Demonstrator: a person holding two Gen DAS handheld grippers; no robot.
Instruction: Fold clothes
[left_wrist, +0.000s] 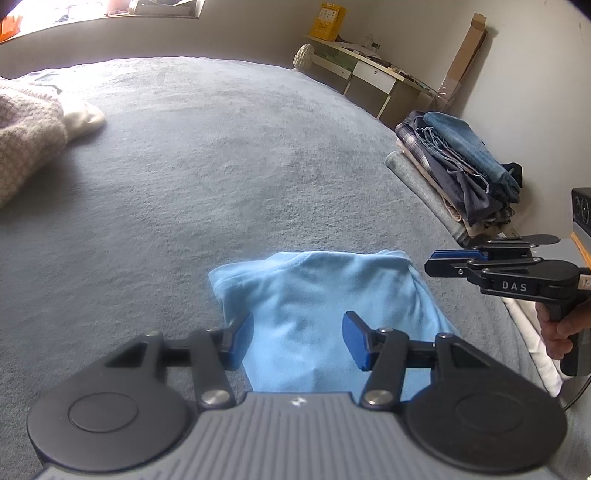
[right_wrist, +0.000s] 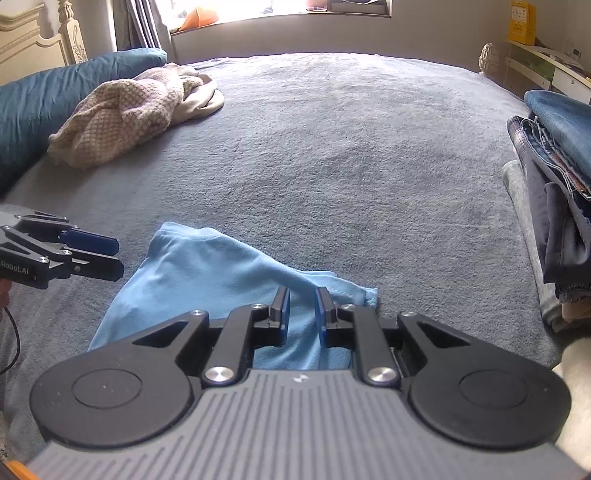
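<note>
Grey fleece covers the wide bed (right_wrist: 314, 155) in a sunlit bedroom, where a light blue T-shirt (right_wrist: 207, 273) lies near the front edge, gathered into a compact, rumpled shape with a ridge of cloth running across it. Above it the left gripper (left_wrist: 298, 340) hangs with jaws spread wide and nothing between them; the right gripper (right_wrist: 302, 310) hovers over the shirt's right part, jaws drawn close but with a gap showing and no cloth pinched. A knitted beige sweater (right_wrist: 122, 118) sits crumpled at the far left beside a teal pillow (right_wrist: 44, 107), and a stack of folded clothes (left_wrist: 461, 162) rests at the bed's right edge. The shirt looks like thin jersey: light, limp and prone to sag or slide out of shape when lifted, so a pinch at a hem or corner, where layers double up, would likely hold best. Whether it lies half-folded or roughly finished, the frames cannot settle.
</note>
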